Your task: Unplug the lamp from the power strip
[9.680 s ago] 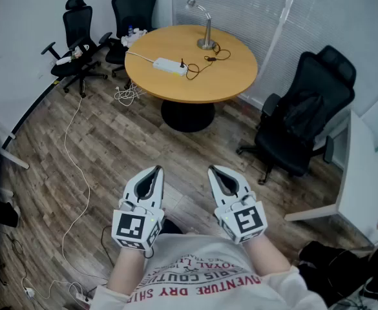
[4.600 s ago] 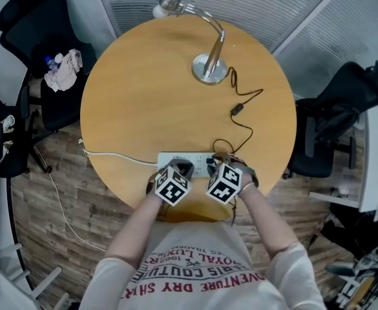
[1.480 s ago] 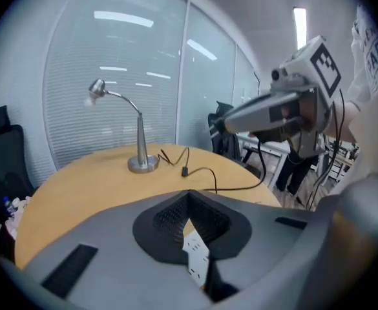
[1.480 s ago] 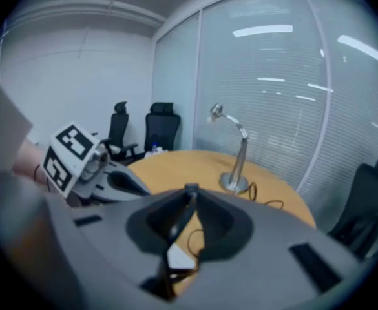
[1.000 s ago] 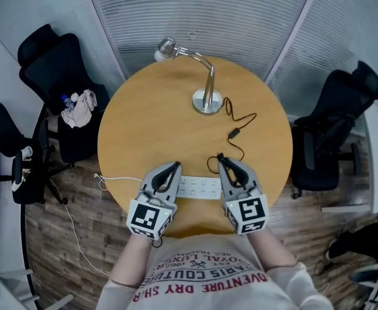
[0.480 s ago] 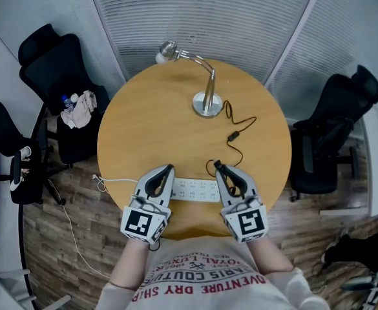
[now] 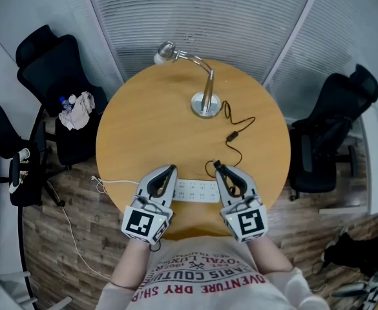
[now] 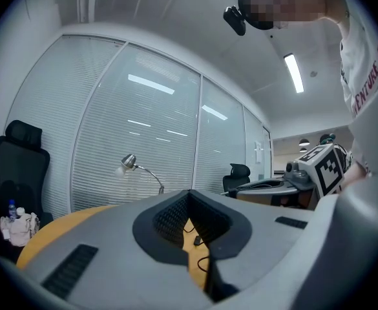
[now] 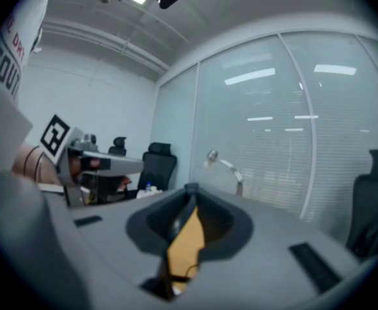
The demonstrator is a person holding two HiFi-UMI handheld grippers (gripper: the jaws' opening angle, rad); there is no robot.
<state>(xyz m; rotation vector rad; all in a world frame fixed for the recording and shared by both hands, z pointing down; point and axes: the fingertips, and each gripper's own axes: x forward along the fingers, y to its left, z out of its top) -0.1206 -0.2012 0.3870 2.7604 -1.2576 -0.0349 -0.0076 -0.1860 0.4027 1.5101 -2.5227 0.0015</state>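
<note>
The silver desk lamp [image 7: 205, 102] stands at the far side of the round wooden table [image 7: 150, 134]. Its thin black cord [image 7: 239, 123] runs past an inline switch toward the near edge. The white power strip [image 7: 198, 190] lies between my two grippers there. My right gripper [image 7: 217, 166] hovers above the strip's right end, shut on the cord's small black plug [image 9: 191, 187], which is clear of the strip. My left gripper [image 7: 169, 170] hovers over the strip's left end, shut and empty. The lamp [image 8: 140, 170] shows beyond its jaws.
Black office chairs stand at the left [image 7: 46, 63] and right [image 7: 331, 128] of the table. The left one holds a cloth and bottle [image 7: 75, 107]. The strip's white cable [image 7: 114, 181] drops off the table's left edge to the wood floor. Blinds line the glass wall behind.
Both grippers have drifted slightly toward me and lower over the table's near edge. The right one still grips the plug; the strip and lamp have not moved.
</note>
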